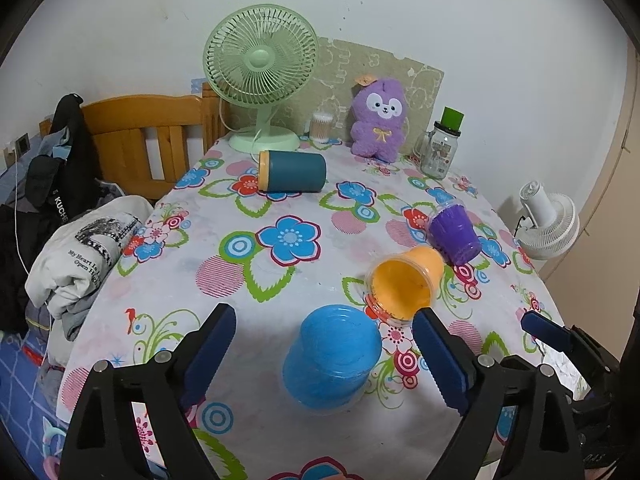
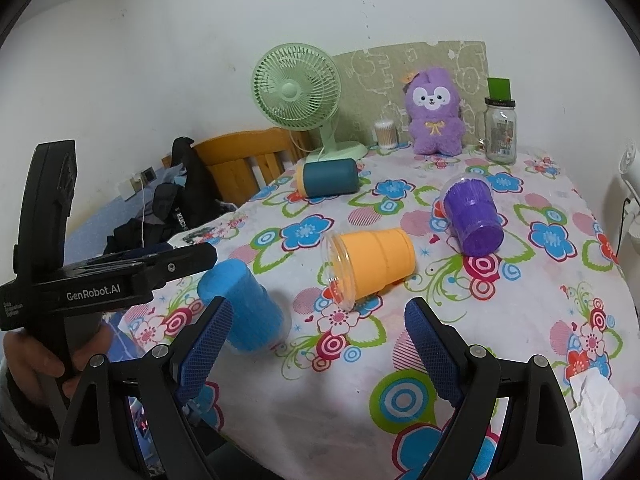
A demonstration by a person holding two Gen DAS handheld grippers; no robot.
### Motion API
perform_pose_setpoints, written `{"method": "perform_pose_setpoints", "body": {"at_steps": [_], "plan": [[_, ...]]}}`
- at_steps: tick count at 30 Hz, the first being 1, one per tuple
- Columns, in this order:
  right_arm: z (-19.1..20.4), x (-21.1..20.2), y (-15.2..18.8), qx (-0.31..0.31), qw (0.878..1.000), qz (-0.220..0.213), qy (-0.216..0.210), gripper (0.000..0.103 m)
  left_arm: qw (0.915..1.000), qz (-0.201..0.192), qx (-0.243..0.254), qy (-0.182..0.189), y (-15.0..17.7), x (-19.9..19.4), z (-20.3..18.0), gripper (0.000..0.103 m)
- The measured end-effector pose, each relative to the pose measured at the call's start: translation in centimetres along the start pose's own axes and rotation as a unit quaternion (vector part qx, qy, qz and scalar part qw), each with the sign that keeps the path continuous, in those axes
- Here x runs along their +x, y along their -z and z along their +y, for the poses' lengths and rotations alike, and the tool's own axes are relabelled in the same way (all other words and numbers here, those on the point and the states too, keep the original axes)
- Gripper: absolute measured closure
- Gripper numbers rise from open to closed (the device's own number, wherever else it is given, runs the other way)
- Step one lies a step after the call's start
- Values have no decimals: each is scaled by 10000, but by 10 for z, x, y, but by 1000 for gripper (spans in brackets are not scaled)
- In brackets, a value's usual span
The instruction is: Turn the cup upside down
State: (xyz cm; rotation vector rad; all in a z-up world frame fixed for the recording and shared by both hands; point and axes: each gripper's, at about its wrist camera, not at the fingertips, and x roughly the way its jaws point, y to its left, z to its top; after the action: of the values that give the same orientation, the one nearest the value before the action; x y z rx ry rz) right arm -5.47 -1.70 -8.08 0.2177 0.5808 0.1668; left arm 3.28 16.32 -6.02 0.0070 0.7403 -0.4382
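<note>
A blue cup (image 1: 332,358) stands upside down on the flowered tablecloth, between the open fingers of my left gripper (image 1: 324,322); it also shows in the right wrist view (image 2: 244,308). An orange cup (image 1: 404,284) lies on its side, mouth toward me; in the right wrist view (image 2: 370,266) it lies just beyond my open, empty right gripper (image 2: 320,316). A purple cup (image 2: 474,216) lies on its side further right. A dark teal cup with an orange rim (image 2: 328,178) lies on its side near the back.
A green desk fan (image 1: 260,80), a purple plush toy (image 1: 380,120), a cotton swab jar (image 1: 322,126) and a glass jar with a green lid (image 1: 440,146) stand along the back. A wooden chair (image 1: 148,136) with clothes is at the left. Crumpled paper (image 2: 600,408) lies at the right edge.
</note>
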Motion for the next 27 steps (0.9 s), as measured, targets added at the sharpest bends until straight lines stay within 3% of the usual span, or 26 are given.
{"method": "perform_pose_setpoints", "body": {"at_steps": [9, 20, 23, 27], "plan": [[6, -7, -9, -29, 9999, -108, 80, 13, 9998, -155, -32, -82, -3, -12, 4, 9], [24, -25, -28, -308, 9985, -423, 145, 13, 9973, -637, 218, -300, -10, -39, -3, 2], [27, -31, -33, -326, 9978, -546, 175, 5, 9967, -709, 232, -314, -13, -44, -3, 1], [29, -42, -40, -342, 9962, -768, 207, 3, 9953, -873, 241, -346, -17, -55, -4, 0]]}}
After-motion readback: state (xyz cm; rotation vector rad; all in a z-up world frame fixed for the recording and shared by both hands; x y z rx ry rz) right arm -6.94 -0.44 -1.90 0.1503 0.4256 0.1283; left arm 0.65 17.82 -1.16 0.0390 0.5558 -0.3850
